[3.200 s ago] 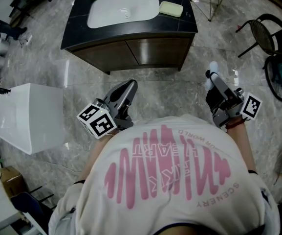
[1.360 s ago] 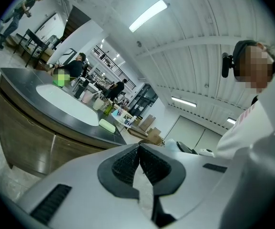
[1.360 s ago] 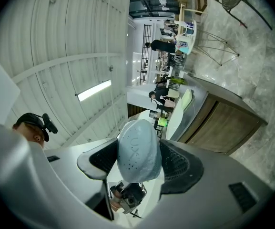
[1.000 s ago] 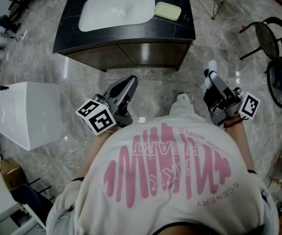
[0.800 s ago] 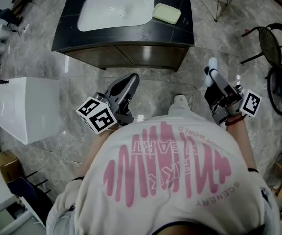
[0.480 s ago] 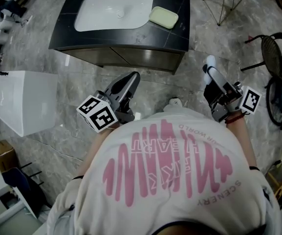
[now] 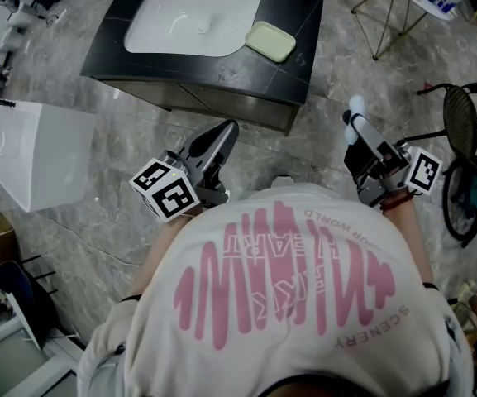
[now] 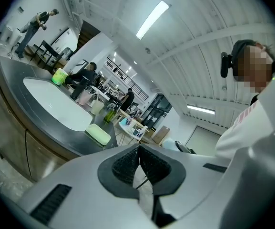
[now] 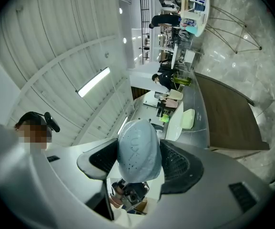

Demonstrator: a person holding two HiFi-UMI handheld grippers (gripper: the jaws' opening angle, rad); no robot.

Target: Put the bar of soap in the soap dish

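The right gripper (image 9: 138, 160) has its fingers clamped across the hard, likely slippery bar of soap (image 9: 137, 144), well apart from the soap dish (image 7: 270, 40) by the desk's (image 7: 221, 66) right edge, while the left gripper (image 8: 138, 162) has its fingers closed on nothing.

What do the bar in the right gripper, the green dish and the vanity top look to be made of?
The bar of soap looks like matte, waxy pale blue soap, with dark specks and faint embossed lettering. The soap dish is smooth pale green, probably plastic or glazed ceramic. The vanity top is dark, seamed slabs with a sheen, likely polished stone.
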